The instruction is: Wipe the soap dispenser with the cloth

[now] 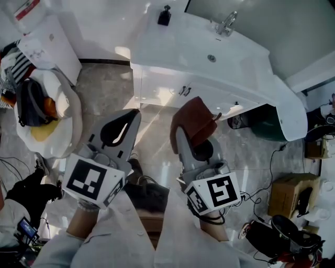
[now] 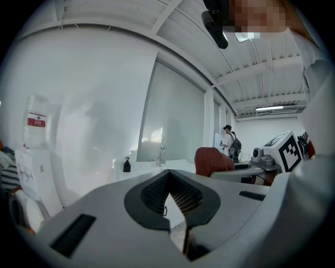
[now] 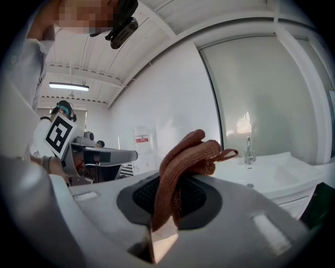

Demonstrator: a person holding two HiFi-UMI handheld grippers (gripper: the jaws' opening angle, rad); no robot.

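Note:
The soap dispenser [image 1: 164,15] is a small black pump bottle at the back left of the white vanity top [image 1: 235,63], well ahead of both grippers; the left gripper view shows the dispenser [image 2: 126,165] far off beside the mirror. A rust-brown cloth [image 1: 192,119] sticks up bunched from my right gripper [image 1: 184,137], which is shut on it; the right gripper view shows the cloth [image 3: 186,157] folded over and pinched between the jaws. My left gripper [image 1: 137,111] hangs beside it at the same height, its tips [image 2: 167,172] together with nothing in them. Both are held over the floor.
A chrome faucet [image 1: 226,23] stands behind the basin. A white seat piled with bags [image 1: 47,115] is at the left. A dark green bin [image 1: 272,125] sits under the vanity's right end, with a cardboard box [image 1: 293,193] and cables on the floor. A person with a backpack [image 2: 230,144] stands far off.

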